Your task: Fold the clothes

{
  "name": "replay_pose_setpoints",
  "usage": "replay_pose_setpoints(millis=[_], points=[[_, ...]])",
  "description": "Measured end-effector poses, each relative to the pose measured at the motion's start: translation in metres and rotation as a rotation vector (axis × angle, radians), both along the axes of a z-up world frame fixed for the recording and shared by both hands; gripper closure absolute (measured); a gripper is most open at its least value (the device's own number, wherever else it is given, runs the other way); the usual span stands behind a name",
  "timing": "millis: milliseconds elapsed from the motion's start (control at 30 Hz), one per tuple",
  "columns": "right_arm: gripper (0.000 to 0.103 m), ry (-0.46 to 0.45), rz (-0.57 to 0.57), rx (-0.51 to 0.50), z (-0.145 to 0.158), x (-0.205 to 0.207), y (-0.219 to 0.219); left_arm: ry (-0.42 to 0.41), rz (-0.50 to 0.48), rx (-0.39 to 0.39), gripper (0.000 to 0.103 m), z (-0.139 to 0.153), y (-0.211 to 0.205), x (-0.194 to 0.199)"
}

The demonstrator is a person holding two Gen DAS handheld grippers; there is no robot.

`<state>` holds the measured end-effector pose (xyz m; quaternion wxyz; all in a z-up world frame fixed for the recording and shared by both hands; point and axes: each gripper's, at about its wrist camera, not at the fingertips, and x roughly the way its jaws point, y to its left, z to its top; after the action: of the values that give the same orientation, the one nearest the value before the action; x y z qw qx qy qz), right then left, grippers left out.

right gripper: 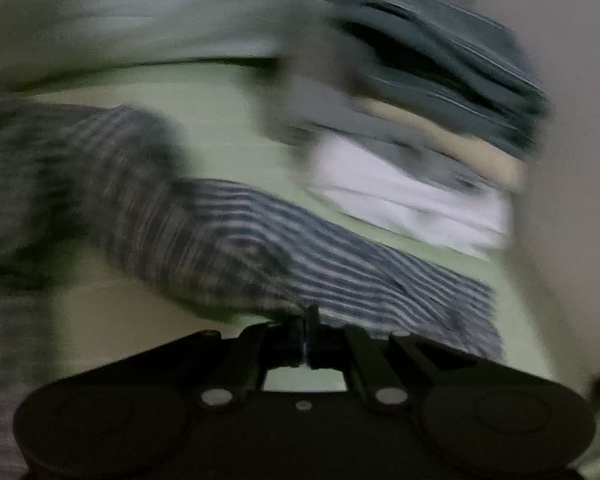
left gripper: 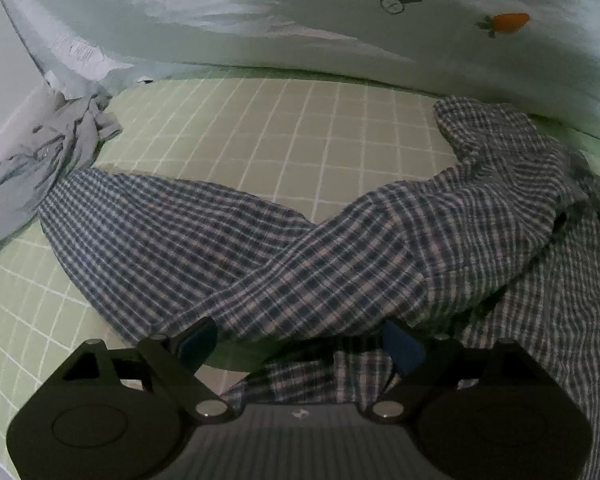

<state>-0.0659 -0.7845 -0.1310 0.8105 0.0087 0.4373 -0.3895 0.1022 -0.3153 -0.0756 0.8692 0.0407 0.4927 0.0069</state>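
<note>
Looking along our left tongs (left gripper: 300,346), we see them spread wide, their blue pads (left gripper: 400,344) hanging over the checked garment (left gripper: 284,256) with nothing pinched between them. The garment, in a dark blue and pale check, lies rumpled across a green bed sheet (left gripper: 300,128) with a white grid. From the tongs it runs out in two long arms, one toward ten o'clock and one toward two o'clock, and more of it piles up at the right edge around four o'clock. A strip of the same cloth shows at six o'clock, just beneath the tongs. At nine o'clock a crumpled grey garment (left gripper: 48,160) lies touching the far end of the left arm. Across the top, from ten to two o'clock, a pale quilt (left gripper: 300,32) bears small drawings and an orange carrot (left gripper: 510,23) at one o'clock.

Our right-hand view is badly smeared. Our right tongs (right gripper: 308,320) are pressed together, tips at the near edge of the checked cloth (right gripper: 340,256), which stretches from nine toward four o'clock; we cannot tell whether any fabric is caught between them. At two o'clock a stack of folded clothes (right gripper: 440,128) sits on the sheet, dark grey on top, then beige, then white at the bottom.
</note>
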Motion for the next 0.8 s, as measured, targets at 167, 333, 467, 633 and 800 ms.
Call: replay_pose_setpoints(millis=[167,333,467,633,800], points=[[0.079,0.059,-0.113,-0.002,0.001,-0.022,-0.025,0.005,0.023,-0.023,0.013,-0.003,0.005,0.004],[0.024,-0.032,-0.069,0.010,0.018,-0.031,0.006,-0.030,0.017,-0.038,0.013,0.006,0.011,-0.005],[0.010,-0.100,0.058,0.064,0.031,-0.024,0.048,-0.057,-0.009,-0.026,0.013,0.015,0.020,-0.021],[0.003,-0.135,0.221,0.100,0.045,-0.007,0.109,-0.060,-0.056,0.001,0.013,0.023,0.042,-0.045],[0.000,-0.148,0.243,0.195,0.042,0.002,0.141,-0.054,-0.113,0.003,0.013,0.028,0.063,-0.052]])
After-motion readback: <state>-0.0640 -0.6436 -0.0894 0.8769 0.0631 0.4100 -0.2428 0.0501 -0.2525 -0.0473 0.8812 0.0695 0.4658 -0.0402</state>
